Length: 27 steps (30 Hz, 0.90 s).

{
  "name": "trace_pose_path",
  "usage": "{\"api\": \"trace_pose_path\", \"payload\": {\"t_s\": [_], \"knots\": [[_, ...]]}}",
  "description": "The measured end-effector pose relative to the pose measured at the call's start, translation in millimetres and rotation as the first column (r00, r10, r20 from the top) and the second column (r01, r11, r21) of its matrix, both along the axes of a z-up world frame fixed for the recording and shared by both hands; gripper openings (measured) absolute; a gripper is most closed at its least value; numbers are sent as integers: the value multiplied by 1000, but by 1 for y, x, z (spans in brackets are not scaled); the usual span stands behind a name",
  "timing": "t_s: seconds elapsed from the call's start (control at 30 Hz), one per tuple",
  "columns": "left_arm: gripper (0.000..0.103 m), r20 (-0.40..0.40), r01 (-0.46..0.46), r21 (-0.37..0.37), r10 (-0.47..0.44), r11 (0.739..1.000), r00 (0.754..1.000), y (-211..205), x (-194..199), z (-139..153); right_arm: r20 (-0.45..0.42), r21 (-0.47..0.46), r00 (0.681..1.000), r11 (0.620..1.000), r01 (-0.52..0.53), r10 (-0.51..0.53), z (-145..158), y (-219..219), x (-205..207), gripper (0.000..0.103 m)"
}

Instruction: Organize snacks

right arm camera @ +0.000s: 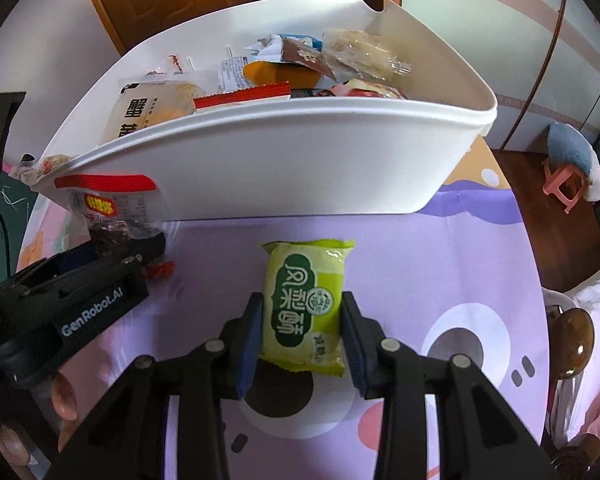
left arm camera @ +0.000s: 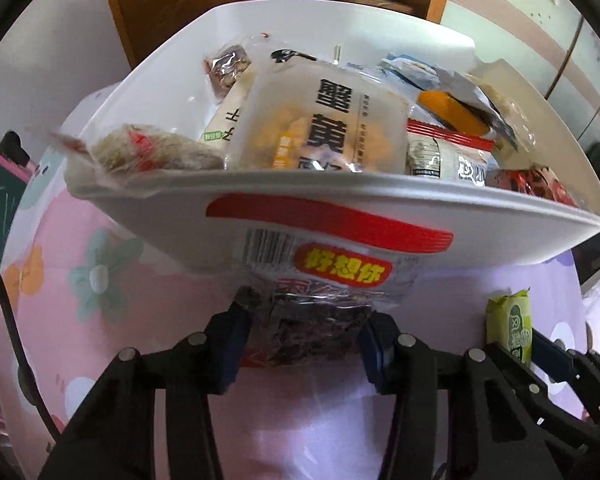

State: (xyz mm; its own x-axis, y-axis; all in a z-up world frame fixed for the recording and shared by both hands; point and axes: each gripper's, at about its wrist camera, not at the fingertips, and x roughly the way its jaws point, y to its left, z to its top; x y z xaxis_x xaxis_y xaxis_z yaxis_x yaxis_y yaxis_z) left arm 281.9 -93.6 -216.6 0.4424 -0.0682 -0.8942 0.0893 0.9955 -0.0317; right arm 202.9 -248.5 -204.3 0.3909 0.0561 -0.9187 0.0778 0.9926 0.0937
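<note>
A white bin (left arm camera: 340,196) (right arm camera: 284,160) holds several snack packets. My left gripper (left arm camera: 304,332) is shut on a clear red-topped packet of dark dried fruit (left arm camera: 320,280), held against the bin's near wall below the rim. It also shows at the left of the right wrist view (right arm camera: 112,208), with the left gripper (right arm camera: 112,256) under it. My right gripper (right arm camera: 302,332) is shut on a green pastry packet (right arm camera: 306,300), held above the cloth in front of the bin. That packet also shows in the left wrist view (left arm camera: 510,328).
The bin stands on a table with a pink and purple cartoon cloth (right arm camera: 440,272). A small red wrapper (right arm camera: 160,270) lies beside the left gripper. A wooden door (left arm camera: 172,8) and shelf are behind; a pink stool (right arm camera: 564,184) stands at the right.
</note>
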Motion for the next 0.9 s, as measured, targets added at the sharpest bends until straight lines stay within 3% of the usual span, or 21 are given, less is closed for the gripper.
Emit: {"api": "trace_pose_path", "payload": {"t_s": [0.23, 0.43, 0.63, 0.9], "knots": [[45, -20, 31, 16, -31, 999, 999, 0, -15, 5, -9, 27, 999, 999, -38, 38, 3, 4, -7, 37], [45, -13, 108, 26, -107, 994, 994, 5, -47, 32, 21, 59, 998, 996, -64, 63, 22, 2, -28, 37], [46, 25, 156, 27, -157, 987, 987, 21, -69, 82, 83, 69, 994, 995, -74, 69, 59, -4, -45, 37], [46, 177, 188, 62, -196, 980, 964, 34, -77, 180, 267, 32, 959, 993, -113, 101, 152, -4, -46, 37]]}}
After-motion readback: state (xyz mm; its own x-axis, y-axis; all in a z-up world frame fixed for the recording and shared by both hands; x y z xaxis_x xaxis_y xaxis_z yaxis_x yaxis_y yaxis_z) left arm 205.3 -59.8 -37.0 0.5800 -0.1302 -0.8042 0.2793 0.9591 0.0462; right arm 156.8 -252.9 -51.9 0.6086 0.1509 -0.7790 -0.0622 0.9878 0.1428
